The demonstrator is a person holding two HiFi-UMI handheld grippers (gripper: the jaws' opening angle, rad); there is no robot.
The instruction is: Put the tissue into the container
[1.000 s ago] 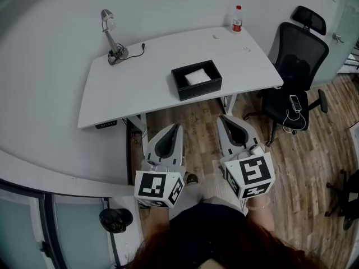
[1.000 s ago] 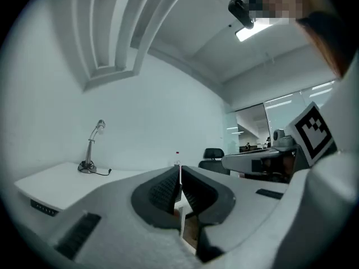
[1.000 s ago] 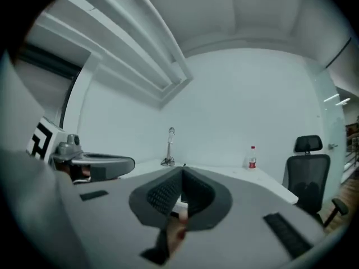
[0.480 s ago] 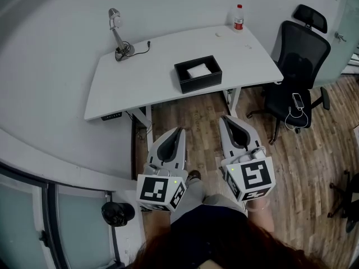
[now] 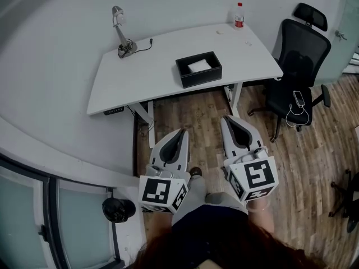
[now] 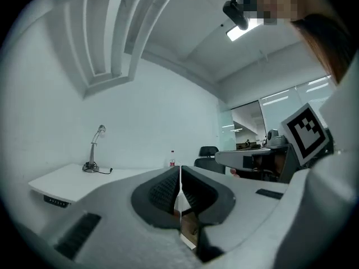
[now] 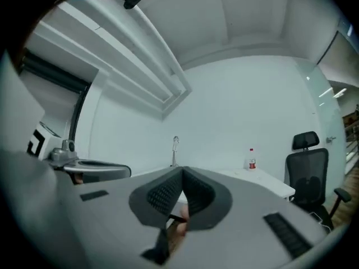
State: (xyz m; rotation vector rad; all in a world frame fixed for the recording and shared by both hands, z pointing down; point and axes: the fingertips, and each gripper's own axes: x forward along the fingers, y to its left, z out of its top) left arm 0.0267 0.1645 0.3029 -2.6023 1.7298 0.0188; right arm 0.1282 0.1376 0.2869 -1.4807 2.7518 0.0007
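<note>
the desk (image 5: 140, 77) sits a touch further off than a second ago, and both grippers have drawn back from it with the person, out over the wood floor (image 5: 196, 116). the left gripper (image 5: 180, 133) has its jaws pressed together with nothing between them. the right gripper (image 5: 228, 119) is the same, jaws tight and empty. both point level toward the desk, side by side but apart, well short of its front edge. the tissue (image 5: 199, 65) lies white inside the black box (image 5: 199, 79), which stands on the desk near the front edge, right of the middle. a lamp (image 5: 120, 31) stands at the far left corner with its cord trailing beside it, and a bottle (image 5: 239, 15) at the far right corner. a black chair (image 5: 296, 66) is just off the desk's right end.
</note>
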